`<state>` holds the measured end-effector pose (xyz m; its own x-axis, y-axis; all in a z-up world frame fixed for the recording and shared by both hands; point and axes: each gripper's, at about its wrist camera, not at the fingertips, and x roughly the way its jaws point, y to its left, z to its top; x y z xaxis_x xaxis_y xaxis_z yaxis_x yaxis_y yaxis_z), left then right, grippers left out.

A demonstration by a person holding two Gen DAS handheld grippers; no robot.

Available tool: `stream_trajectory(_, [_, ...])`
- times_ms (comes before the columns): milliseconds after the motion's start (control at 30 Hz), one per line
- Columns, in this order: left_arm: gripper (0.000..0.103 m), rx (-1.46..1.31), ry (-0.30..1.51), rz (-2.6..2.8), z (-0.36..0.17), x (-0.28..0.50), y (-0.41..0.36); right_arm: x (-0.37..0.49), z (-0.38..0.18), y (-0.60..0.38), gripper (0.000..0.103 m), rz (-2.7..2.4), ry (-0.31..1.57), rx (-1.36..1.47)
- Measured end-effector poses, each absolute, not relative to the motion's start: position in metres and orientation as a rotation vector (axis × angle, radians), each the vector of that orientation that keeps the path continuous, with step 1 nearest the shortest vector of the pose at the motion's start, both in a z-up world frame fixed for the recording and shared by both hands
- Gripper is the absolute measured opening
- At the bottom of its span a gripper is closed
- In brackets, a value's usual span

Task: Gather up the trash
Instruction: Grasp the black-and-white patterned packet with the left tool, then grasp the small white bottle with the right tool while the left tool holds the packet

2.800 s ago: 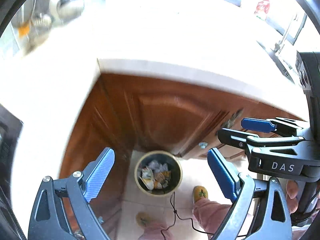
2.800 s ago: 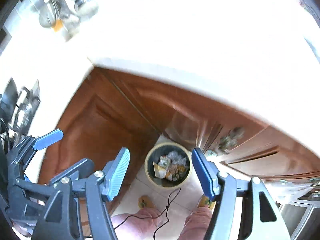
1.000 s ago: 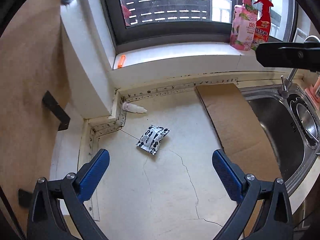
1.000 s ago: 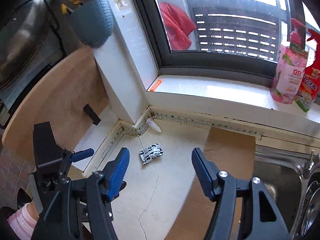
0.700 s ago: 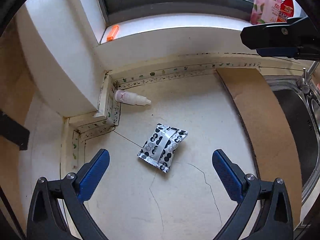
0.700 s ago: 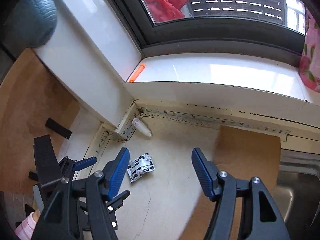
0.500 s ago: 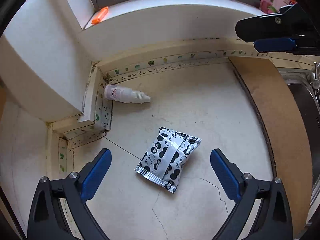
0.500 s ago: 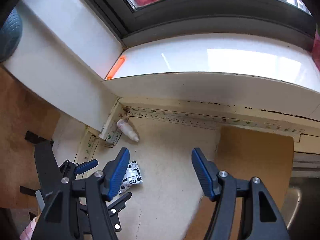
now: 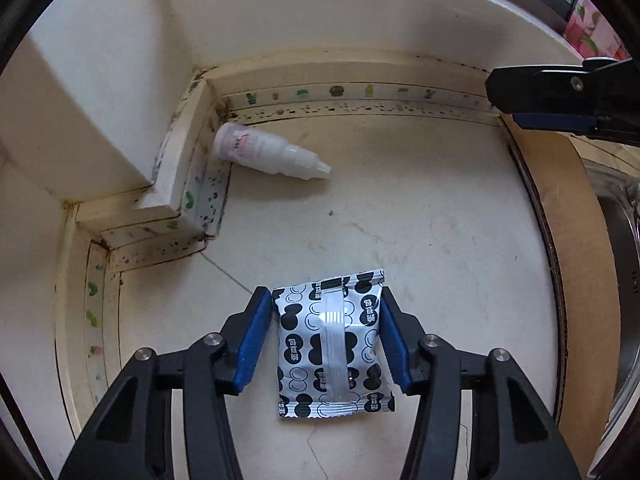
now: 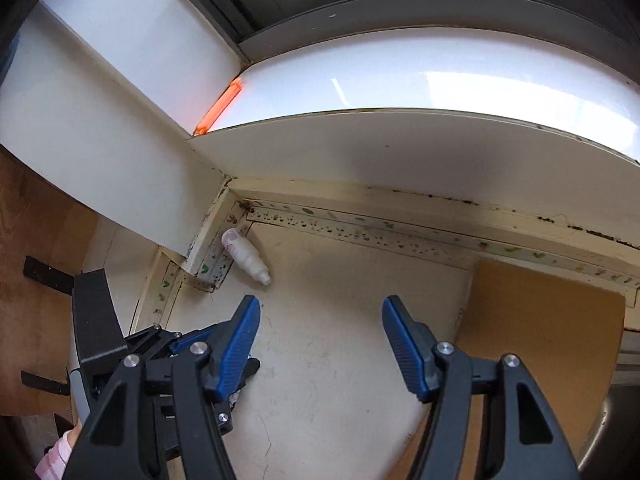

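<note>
A silver snack wrapper (image 9: 334, 342) with black blobs lies flat on the cream countertop (image 9: 420, 220). My left gripper (image 9: 326, 340) has closed in around it; both blue pads touch its sides. A small white dropper bottle (image 9: 266, 154) lies on its side in the back corner; it also shows in the right wrist view (image 10: 246, 256). My right gripper (image 10: 320, 344) is open and empty, held above the counter right of the left gripper (image 10: 172, 356). The wrapper is hidden in the right wrist view.
A brown cardboard sheet (image 9: 568, 264) covers the counter at the right, beside a steel sink (image 9: 624, 280). A white windowsill (image 10: 400, 88) with an orange lighter (image 10: 218, 108) overhangs the back. A white pillar (image 9: 88, 80) juts out at the left.
Both grippers came from the trash bin on the floor to the counter. My left gripper dropped to the wrapper and its jaws narrowed onto it. My right gripper moved closer to the back corner.
</note>
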<state>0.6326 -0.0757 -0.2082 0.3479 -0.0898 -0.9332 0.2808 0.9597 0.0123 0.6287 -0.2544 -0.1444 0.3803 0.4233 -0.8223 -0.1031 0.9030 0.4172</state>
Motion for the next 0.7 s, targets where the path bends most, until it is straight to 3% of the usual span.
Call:
stream_trajectory(267, [0.045, 0.106, 1.131, -0.059, -0.186, 0.594, -0.045, 0.653, -0.158, -0.196, 0.063, 0.435, 1.130, 0.257])
stream_trajectory(367, [0.044, 0.100, 1.098, -0.007, -0.178, 0.583, -0.038, 0.665, -0.173, -0.176, 0.052, 0.457, 1.156, 0.238])
stream_trajectory(567, [0.044, 0.088, 1.055, 0.058, -0.167, 0.578, -0.030, 0.677, -0.197, -0.146, 0.041, 0.446, 1.155, 0.145])
stream_trajectory(700, [0.044, 0.076, 1.053, 0.075, -0.165, 0.571, -0.023, 0.677, -0.201, -0.141, 0.019, 0.459, 1.142, 0.130])
